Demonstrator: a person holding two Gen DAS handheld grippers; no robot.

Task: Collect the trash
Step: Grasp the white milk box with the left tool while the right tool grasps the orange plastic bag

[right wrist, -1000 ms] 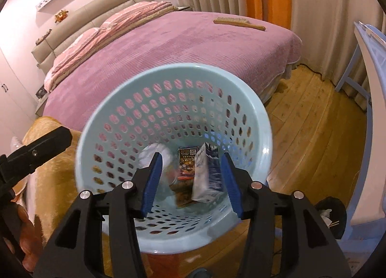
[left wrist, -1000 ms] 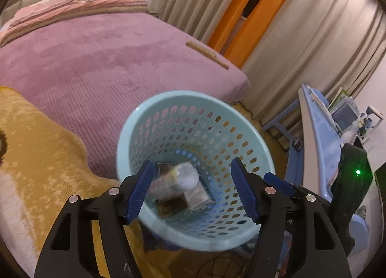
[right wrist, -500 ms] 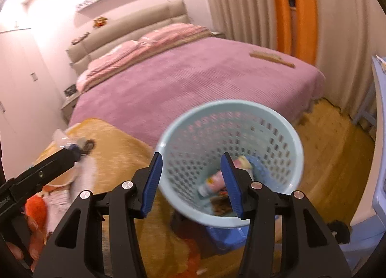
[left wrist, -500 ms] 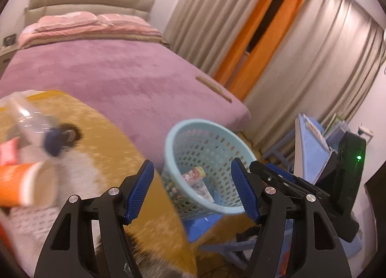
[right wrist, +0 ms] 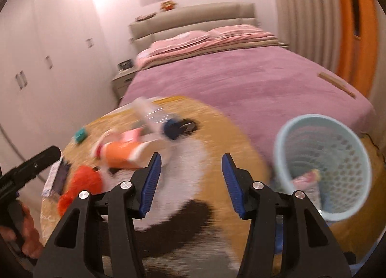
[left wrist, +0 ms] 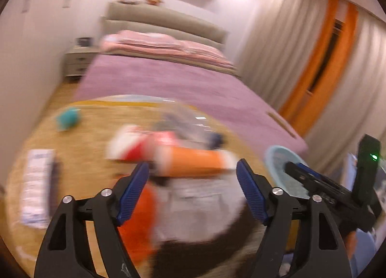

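Observation:
Both views are blurred by motion. An orange paper cup (left wrist: 193,162) (right wrist: 120,155) lies on its side on the round furry-covered table (left wrist: 84,157) (right wrist: 217,133). Beside it are a clear bottle (right wrist: 152,115) with a blue cap and an orange-red crumpled piece (right wrist: 79,181) (left wrist: 137,225). My left gripper (left wrist: 193,181) hovers just short of the cup, jaws opening, nothing between them. My right gripper (right wrist: 191,179) hangs over the white patch of the cover, jaws opening and empty. The light-blue basket (right wrist: 313,118) (left wrist: 277,155) stands to the right with trash in it.
A teal lump (left wrist: 68,118) (right wrist: 80,134) and a white packet (left wrist: 36,181) lie at the table's left. Behind is a bed (right wrist: 241,80) with a purple cover. A hand (right wrist: 26,229) holds the left gripper at the right wrist view's left edge.
Both grippers have pulled back and up from over the basket and swung left toward the table. The basket has slid to the right of both views. The left jaws stand wider.

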